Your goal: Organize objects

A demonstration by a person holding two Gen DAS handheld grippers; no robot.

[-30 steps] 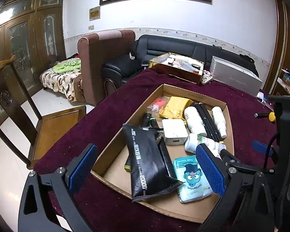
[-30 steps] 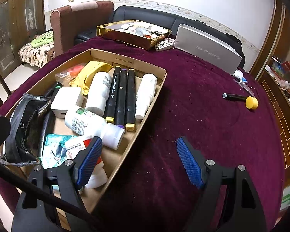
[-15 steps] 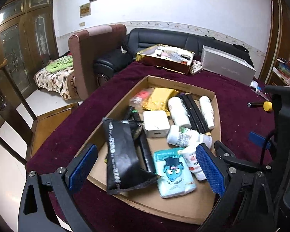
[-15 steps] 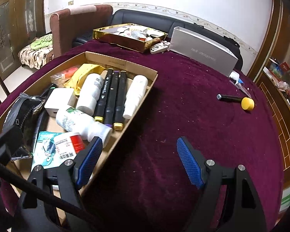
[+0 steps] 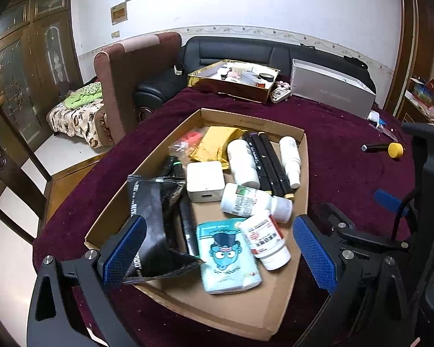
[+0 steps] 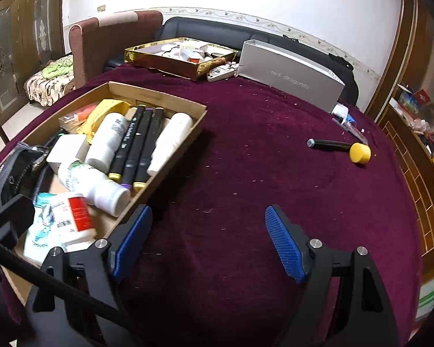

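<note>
I find the cardboard tray (image 5: 246, 121) lying on the maroon tablecloth (image 6: 260, 159), shallow, open-topped and crowded. Going left to right through it in my left view: a black foil pouch (image 5: 153, 219) at the left wall, a white adapter block (image 5: 204, 180), a light-blue tissue pack (image 5: 227, 257) with a cartoon face, and 2 white pill bottles (image 5: 254, 202) lying on their sides — the nearer one, with the red label (image 5: 264, 238), rests partly on the tissue pack. Behind these lie a yellow packet (image 5: 217, 144), a white bottle (image 5: 243, 163), 3 black markers (image 5: 270, 164) side by side, and a slim white bottle (image 5: 290, 157) against the right wall.

My left gripper (image 5: 217, 257) hangs over the tray's near end, jaws wide apart, nothing clamped. My right gripper (image 6: 208, 243) stands just right of the tray over bare cloth, jaws likewise well apart and empty. A black tool with a yellow cap (image 6: 341, 148) lies well off to the right.

Against the frame of 1 second ago, the tray sits further left in my right view and further right in my left view — both grippers have shifted sideways. Tray contents are unchanged.
</note>
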